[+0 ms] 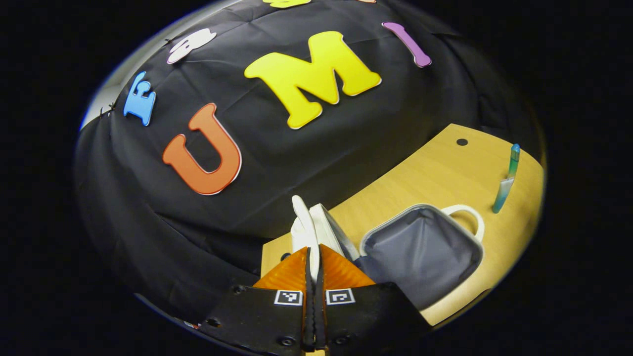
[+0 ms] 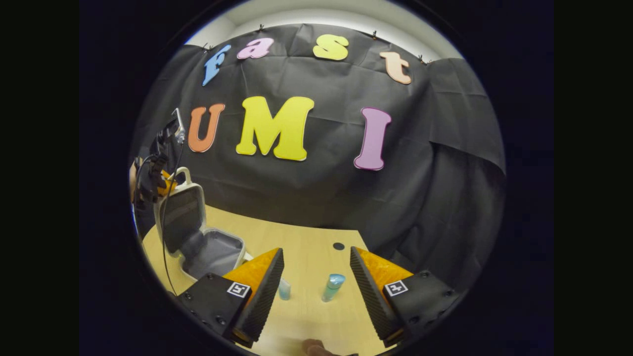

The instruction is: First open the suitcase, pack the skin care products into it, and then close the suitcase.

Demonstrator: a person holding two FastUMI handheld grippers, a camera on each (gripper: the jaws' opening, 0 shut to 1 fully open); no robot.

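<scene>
The suitcase (image 1: 420, 252) was found open on the wooden tabletop (image 1: 435, 173), near the tabletop's left edge in the right gripper view, with its grey lined compartment exposed. The white lid (image 1: 311, 230) was held raised, close to upright, above the compartment. In the left gripper view, the left gripper (image 1: 313, 267) was seen closed, its two fingers pressed together with only a thin seam between them, directly at the edge of the lid; whether the lid edge was clamped between the fingers could not be determined. A white handle (image 1: 467, 217) was seen at the far side of the compartment.

In the right gripper view, the right gripper (image 2: 316, 282) was seen wide open, held above the tabletop near its front edge. A blue-green tube (image 2: 332, 287) was located on the tabletop between the two spread fingers, not touched by either. A second small bluish item (image 2: 284, 289) was seen just beside the left finger, partly hidden by it. In the left gripper view, a blue-green tube (image 1: 507, 180) was located well apart from the suitcase, toward the opposite edge of the tabletop.
</scene>
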